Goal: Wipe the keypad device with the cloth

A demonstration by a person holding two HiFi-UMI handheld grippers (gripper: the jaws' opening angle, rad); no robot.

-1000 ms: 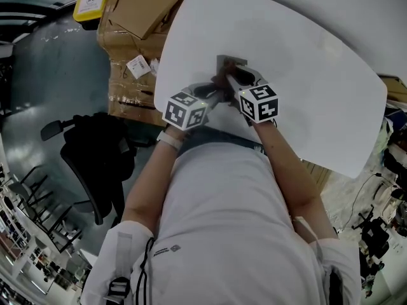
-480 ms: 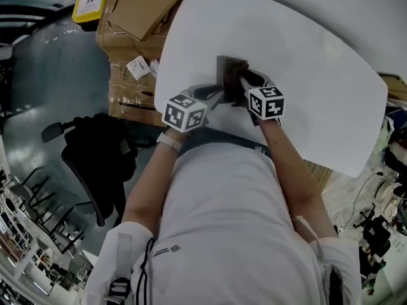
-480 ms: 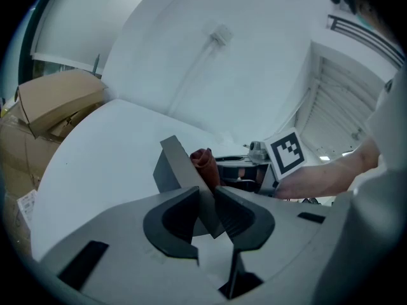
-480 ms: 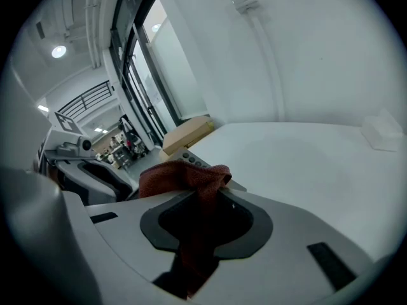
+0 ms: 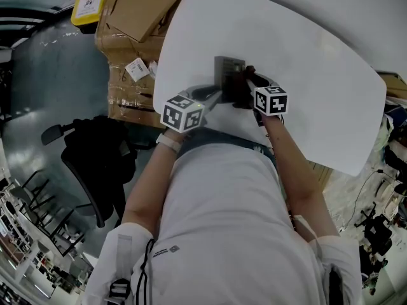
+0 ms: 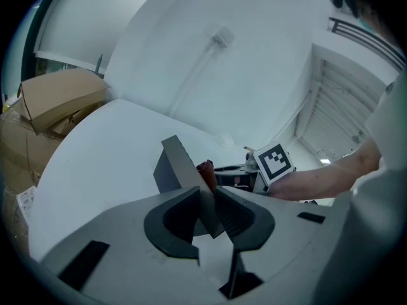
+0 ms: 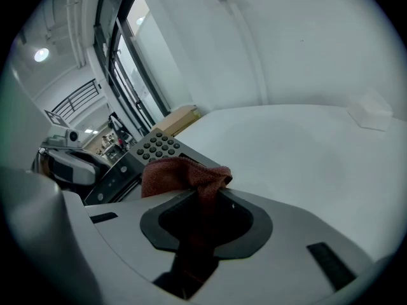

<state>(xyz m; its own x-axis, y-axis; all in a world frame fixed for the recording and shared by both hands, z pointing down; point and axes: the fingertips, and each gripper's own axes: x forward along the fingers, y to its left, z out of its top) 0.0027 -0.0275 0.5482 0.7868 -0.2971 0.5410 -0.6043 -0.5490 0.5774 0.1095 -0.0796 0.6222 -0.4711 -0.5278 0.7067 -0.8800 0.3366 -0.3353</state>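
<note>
Gripping the keypad device (image 6: 181, 167) by its near edge, the left claw (image 6: 206, 202) holds it tilted over the white table (image 5: 305, 56). The right claw (image 7: 205, 199) pinches the red-brown cloth (image 7: 184, 173). The device lies just ahead and left of it, long axis running away from the person. A wipe should likely travel forward-left along that axis. Cardboard boxes (image 5: 137, 11) stand beside the table; their contents are not visible.

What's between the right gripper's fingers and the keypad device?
The reddish cloth, pinched in the right gripper, bunches up in front of the keypad device. The right gripper view shows it.
</note>
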